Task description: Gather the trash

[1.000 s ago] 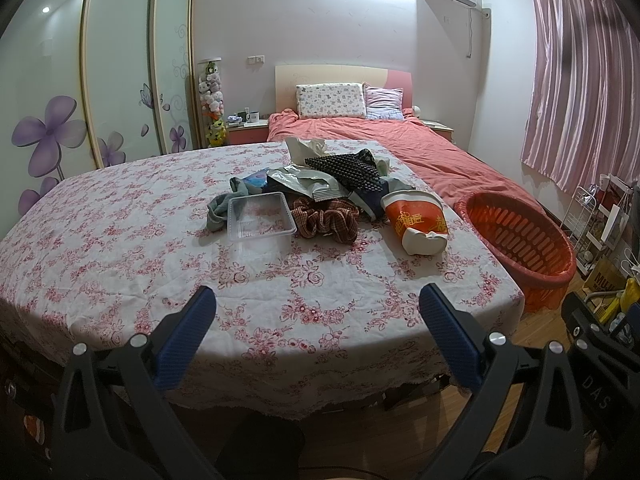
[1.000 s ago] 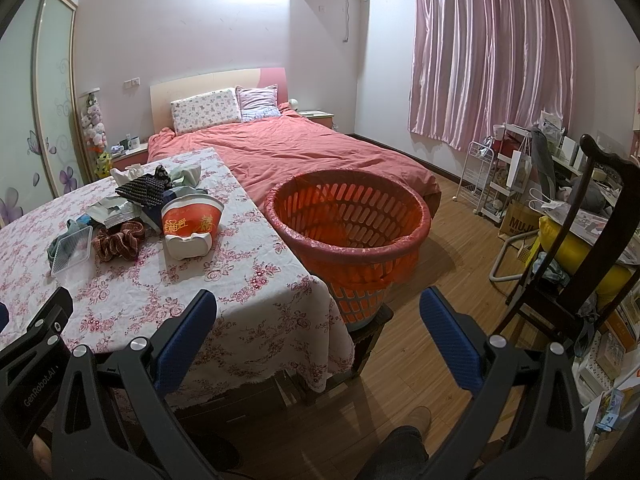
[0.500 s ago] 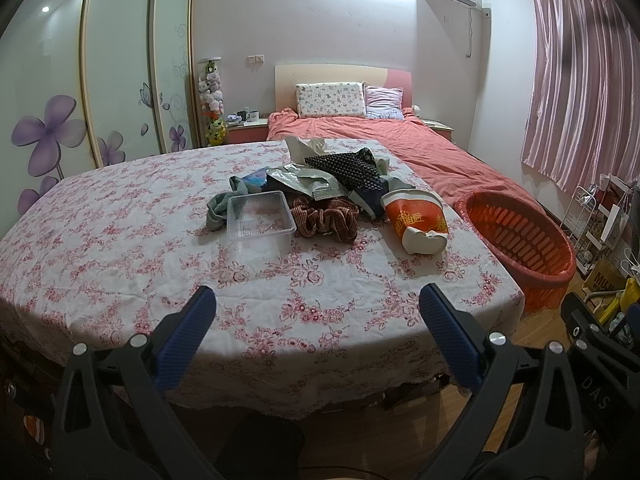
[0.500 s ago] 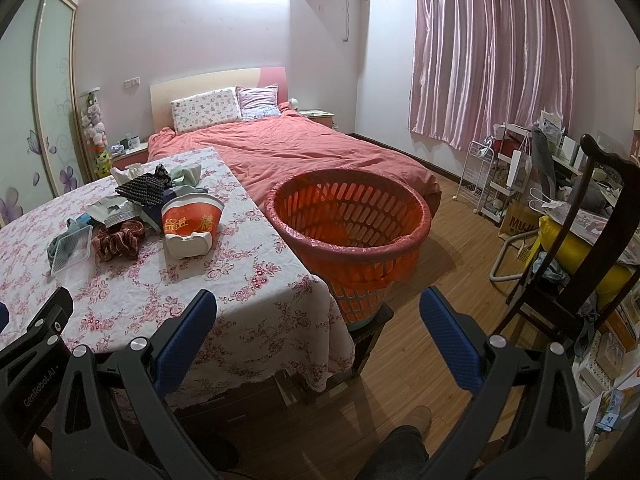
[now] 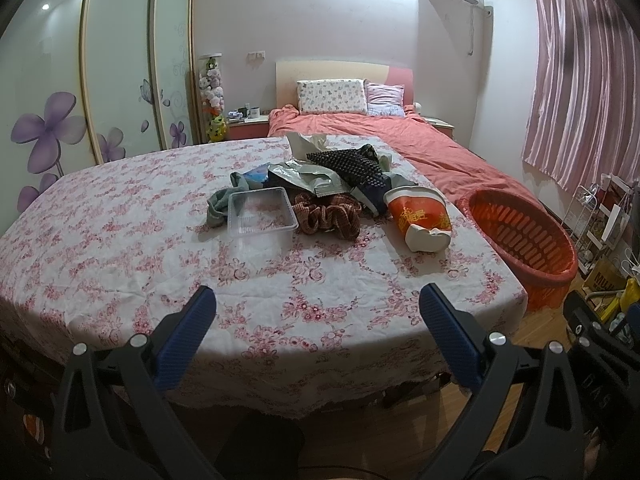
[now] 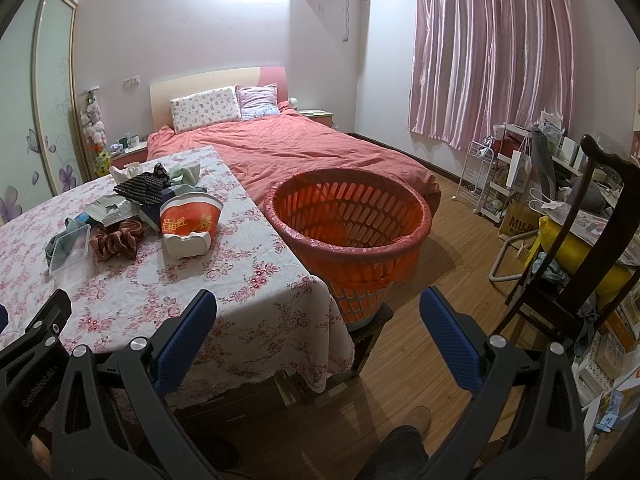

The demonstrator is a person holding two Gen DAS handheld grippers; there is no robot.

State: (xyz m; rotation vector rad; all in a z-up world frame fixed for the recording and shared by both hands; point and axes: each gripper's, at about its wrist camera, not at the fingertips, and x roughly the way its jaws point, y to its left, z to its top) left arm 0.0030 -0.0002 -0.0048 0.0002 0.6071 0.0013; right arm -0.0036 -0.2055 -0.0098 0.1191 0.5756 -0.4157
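- Nothing on the tabletop [image 5: 120, 248] has shifted since the earlier frames; both views hold almost the same framing, so the hands have barely moved.
- Left tool [image 5: 318, 312] sits at the lower middle of its frame with jaws wide apart and empty, short of the near tabletop edge; right tool [image 6: 318, 312] is likewise spread and empty, aimed toward the floor beside the orange basket [image 6: 348, 248].
- Trash lies in a heap at the centre of the left view: a clear plastic tray [image 5: 262, 212], a tipped noodle cup [image 5: 418, 216], a foil wrapper [image 5: 316, 178].
- Mixed in are cloth items, a checked scrunchie [image 5: 328, 220] touching the tray, a grey sock [image 5: 218, 204] partly under it and a dotted black cloth [image 5: 348, 162] over the wrapper. A careless grab could likely take cloth along with the trash.
- Thin tray walls may flex and slip from a pinch on one rim.
- Lying on its side with a crushed base, the cup could roll off the right edge if nudged.
- Pulling the wrapper risks dragging the pile, or snagging the flowered cloth covering the tabletop.
- With the basket standing just beside the tabletop's right side, lower than its surface, a short toss may well miss the rim.
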